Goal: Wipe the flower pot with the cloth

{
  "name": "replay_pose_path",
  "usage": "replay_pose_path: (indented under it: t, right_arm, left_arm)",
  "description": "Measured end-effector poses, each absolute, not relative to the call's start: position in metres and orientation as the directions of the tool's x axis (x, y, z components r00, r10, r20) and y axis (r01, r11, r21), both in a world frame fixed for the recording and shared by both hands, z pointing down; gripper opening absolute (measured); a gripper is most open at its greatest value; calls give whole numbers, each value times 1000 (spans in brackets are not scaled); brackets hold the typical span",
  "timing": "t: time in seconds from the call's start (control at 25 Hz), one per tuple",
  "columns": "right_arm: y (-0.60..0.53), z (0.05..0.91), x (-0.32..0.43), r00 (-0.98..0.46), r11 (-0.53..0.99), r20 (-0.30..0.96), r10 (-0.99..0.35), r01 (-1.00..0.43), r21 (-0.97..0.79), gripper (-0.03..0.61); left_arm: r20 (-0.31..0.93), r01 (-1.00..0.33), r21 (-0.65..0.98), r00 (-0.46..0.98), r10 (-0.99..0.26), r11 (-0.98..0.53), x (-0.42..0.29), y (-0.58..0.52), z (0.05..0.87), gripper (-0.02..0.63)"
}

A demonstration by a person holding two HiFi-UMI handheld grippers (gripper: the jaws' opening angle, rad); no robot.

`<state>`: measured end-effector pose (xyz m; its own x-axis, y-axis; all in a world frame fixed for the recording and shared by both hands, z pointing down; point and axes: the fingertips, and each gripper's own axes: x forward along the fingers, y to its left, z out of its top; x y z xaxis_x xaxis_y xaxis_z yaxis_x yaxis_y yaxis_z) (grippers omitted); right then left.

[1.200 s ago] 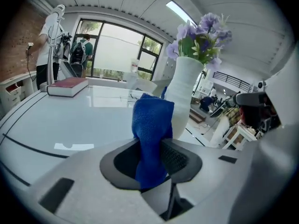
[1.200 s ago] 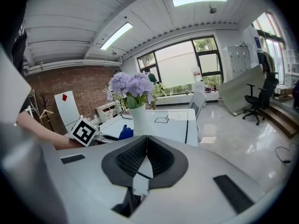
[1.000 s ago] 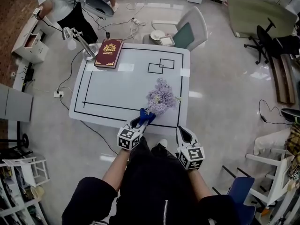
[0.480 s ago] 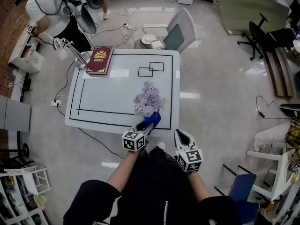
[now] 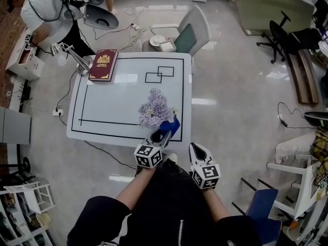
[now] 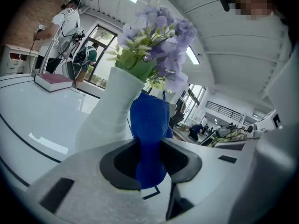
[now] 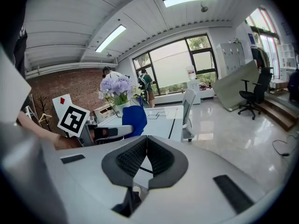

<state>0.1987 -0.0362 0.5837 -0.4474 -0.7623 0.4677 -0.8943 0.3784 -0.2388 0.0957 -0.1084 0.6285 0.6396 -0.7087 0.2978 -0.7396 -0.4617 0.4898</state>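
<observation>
- Left gripper (image 6: 148,160) clamped on blue cloth (image 6: 149,120), which overlaps the white flower pot (image 6: 112,111); contact unclear.
- Pot stands at the table's (image 5: 110,104) near edge, hidden under flowers (image 5: 152,109) in the head view.
- Right gripper (image 7: 145,155): jaws together, empty, off the table's near edge.

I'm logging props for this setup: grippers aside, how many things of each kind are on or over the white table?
flower pot: 1
blue cloth: 1, held in the left gripper
red book: 1
desk lamp: 1
Total: 4
</observation>
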Motion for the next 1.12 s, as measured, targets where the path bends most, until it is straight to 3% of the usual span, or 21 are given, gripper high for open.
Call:
replay_pose_path:
  t: [0.24,0.44,0.72,1.12]
  right_arm:
    - [-37,585,204,-443,372,469,-764,-897,-241,8]
    - [-38,585,209,-427,362,468,-773,-904,-228,8]
    - [-47,573,190,-461,407,440,-771,-887,-216,8]
    - [-50,548,148,-535,483,398,-745,-845,-231,8]
  left_arm:
    - [403,-778,544,570,-716,-314,101,-121,656,123]
    - [513,-785,568,573,-639,-248,104,-110,681,123]
    - [431,-734,532,664,-611,-422,105,-84,641,123]
    - [321,-691,310,723,-612,-653,76,-34,582,123]
